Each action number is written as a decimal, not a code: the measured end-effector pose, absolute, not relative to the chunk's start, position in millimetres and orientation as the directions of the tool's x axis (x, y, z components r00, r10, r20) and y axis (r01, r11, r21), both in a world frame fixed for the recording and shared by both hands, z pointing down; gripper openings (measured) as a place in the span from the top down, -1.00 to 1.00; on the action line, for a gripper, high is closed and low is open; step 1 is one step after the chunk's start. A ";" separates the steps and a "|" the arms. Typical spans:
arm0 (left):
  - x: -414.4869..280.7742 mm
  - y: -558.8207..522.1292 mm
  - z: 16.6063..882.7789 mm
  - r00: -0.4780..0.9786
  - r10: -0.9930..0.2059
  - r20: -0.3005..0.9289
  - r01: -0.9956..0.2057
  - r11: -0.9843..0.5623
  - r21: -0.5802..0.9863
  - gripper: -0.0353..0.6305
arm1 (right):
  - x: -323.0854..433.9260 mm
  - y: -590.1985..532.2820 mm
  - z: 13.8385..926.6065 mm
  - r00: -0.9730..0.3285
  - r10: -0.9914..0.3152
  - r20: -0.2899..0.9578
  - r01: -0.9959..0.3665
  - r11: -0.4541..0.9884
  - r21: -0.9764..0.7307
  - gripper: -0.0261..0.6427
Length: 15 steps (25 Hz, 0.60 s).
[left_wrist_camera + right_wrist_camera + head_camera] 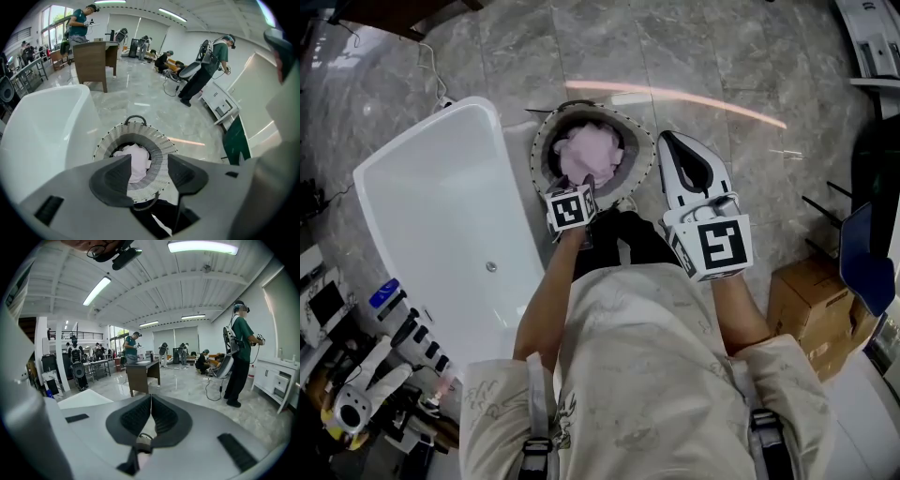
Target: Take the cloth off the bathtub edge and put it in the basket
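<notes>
Pink cloth (591,152) lies in basket (643,155); left tongs (149,169) wide, empty; right tongs (150,405) closed, empty.

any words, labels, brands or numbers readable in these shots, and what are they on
No text can be read in any view.
Left gripper marker cube: a black-and-white square pattern, no letters.
Right gripper marker cube: the same kind of pattern, no letters.
Cardboard box: no readable print.
Anything on the people and furniture in the background of the gripper views: too small and blurred to read.
</notes>
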<state>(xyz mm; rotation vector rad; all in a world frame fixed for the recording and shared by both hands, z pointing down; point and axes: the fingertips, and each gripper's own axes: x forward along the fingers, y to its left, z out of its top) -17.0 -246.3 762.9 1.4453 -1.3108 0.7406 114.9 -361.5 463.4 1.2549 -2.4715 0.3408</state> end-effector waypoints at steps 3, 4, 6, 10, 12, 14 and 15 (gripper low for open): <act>-19.0 -248.3 738.4 0.218 -0.391 0.894 -0.955 0.103 0.278 0.17 | 114.9 -359.9 456.0 -0.557 -0.730 0.396 -0.807 0.588 -0.054 0.95; -20.0 -250.4 729.1 0.215 -0.413 0.885 -0.955 0.102 0.279 0.17 | 114.7 -359.9 453.2 -0.561 -0.730 0.391 -0.805 0.591 -0.053 0.95; -21.8 -254.4 708.3 0.207 -0.458 0.864 -0.955 0.097 0.280 0.17 | 114.6 -359.7 447.3 -0.569 -0.730 0.380 -0.800 0.597 -0.050 0.95; -25.0 -264.2 651.8 0.179 -0.579 0.795 -0.966 0.052 0.255 0.17 | 112.9 -357.7 433.3 -0.584 -0.729 0.357 -0.789 0.613 -0.038 0.95; -30.3 -271.1 622.5 0.157 -0.641 0.751 -0.974 0.024 0.224 0.17 | 107.5 -359.0 425.5 -0.599 -0.726 0.340 -0.776 0.630 -0.024 0.95; -36.2 -276.7 597.0 0.136 -0.689 0.712 -0.981 0.009 0.196 0.17 | 102.7 -361.7 415.9 -0.614 -0.722 0.320 -0.763 0.646 -0.007 0.95; -39.0 -278.8 584.8 0.126 -0.709 0.694 -0.983 0.006 0.184 0.17 | 101.6 -363.2 411.2 -0.619 -0.721 0.311 -0.759 0.651 -0.001 0.95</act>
